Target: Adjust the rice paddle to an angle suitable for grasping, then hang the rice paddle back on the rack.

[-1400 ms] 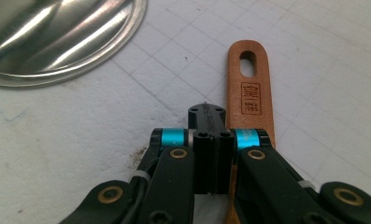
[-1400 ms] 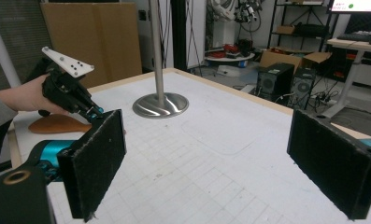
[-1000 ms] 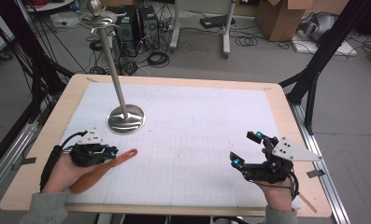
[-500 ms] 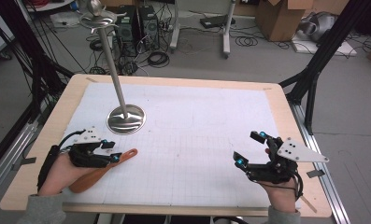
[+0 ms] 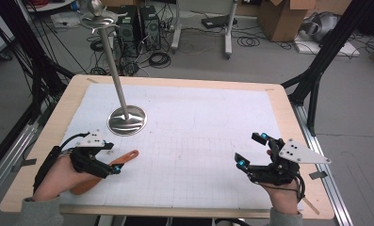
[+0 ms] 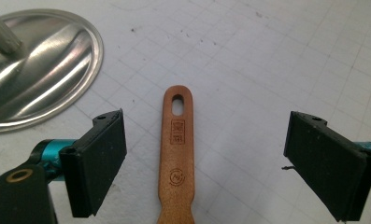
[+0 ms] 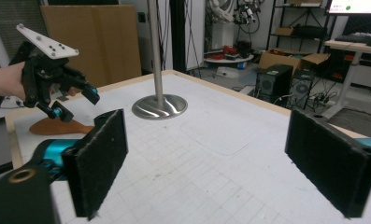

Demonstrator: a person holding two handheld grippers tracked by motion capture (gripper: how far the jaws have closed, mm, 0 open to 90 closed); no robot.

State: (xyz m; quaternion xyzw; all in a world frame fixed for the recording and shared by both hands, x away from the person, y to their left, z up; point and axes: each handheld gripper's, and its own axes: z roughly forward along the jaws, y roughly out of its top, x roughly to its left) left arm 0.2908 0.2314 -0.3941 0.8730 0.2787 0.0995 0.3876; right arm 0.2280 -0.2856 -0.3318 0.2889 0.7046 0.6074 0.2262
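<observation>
A wooden spatula (image 5: 127, 157) lies flat on the white grid mat at the front left, its broad end partly hidden under the person's left hand. My left gripper (image 5: 111, 159) hovers over its handle, open. In the left gripper view the handle (image 6: 177, 140), with a hanging hole at its tip, lies centred between the wide-apart jaws of that gripper (image 6: 216, 165) and touches neither one. At the front right my right gripper (image 5: 250, 150) is open and holds nothing. The right gripper view looks between its jaws (image 7: 206, 163) across the mat to the left gripper (image 7: 75, 100) and the spatula (image 7: 52, 126).
A shiny metal stand with a round base (image 5: 126, 120) and a tall pole (image 5: 113, 61) rises at the back left of the mat, just beyond the spatula. The wooden table edge (image 5: 175, 207) runs along the front. Computers, cables and boxes lie on the floor beyond the table.
Both grippers have drifted slightly toward the near edge of the table. The spatula and the stand have not moved.
</observation>
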